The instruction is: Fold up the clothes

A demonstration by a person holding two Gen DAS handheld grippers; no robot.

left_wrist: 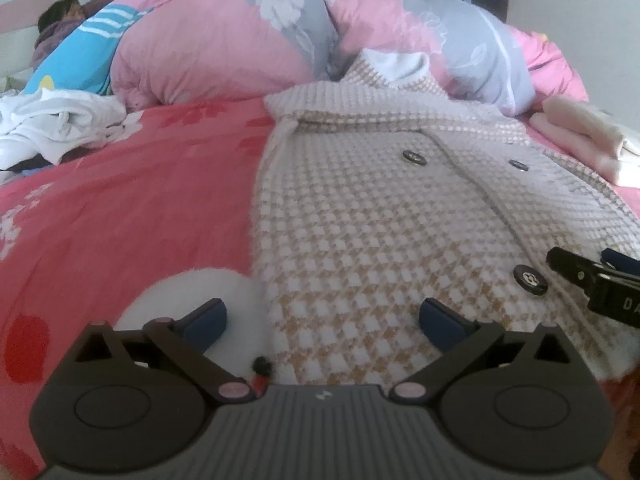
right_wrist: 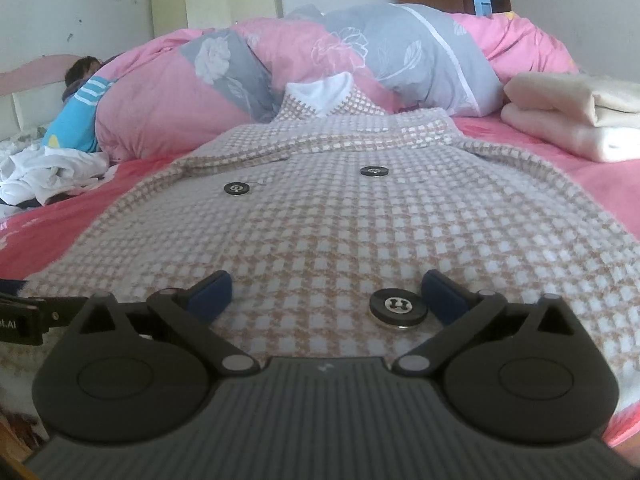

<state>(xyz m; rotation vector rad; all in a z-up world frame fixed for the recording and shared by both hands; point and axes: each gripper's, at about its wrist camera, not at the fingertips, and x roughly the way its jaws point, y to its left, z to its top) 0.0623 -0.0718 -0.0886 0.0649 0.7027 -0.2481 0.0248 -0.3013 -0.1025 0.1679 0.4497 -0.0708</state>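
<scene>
The houndstooth coat lies flat on the pink bedsheet, front side up, its collar end toward the heaped pink-and-grey quilt and its hem toward you. Dark round buttons run down its front; the nearest button sits just inside the right finger of your right gripper. In the left wrist view, a white fluffy patch shows at the coat's near left edge, and part of it lies behind the left finger of your left gripper.

Your left gripper is spread wide over the coat's left edge, with nothing pinched between its blue pads. Your right gripper is likewise released, jaws wide over the coat's lower front, its blue pads low over the fabric but not squeezing it. The two grippers are side by side, and each shows at the edge of the other's view.

To the right of the coat, a stack of folded pale clothes rests on the sheet. To the far left lies a crumpled white garment, and beyond it a person lies against the quilt near the pink headboard.
</scene>
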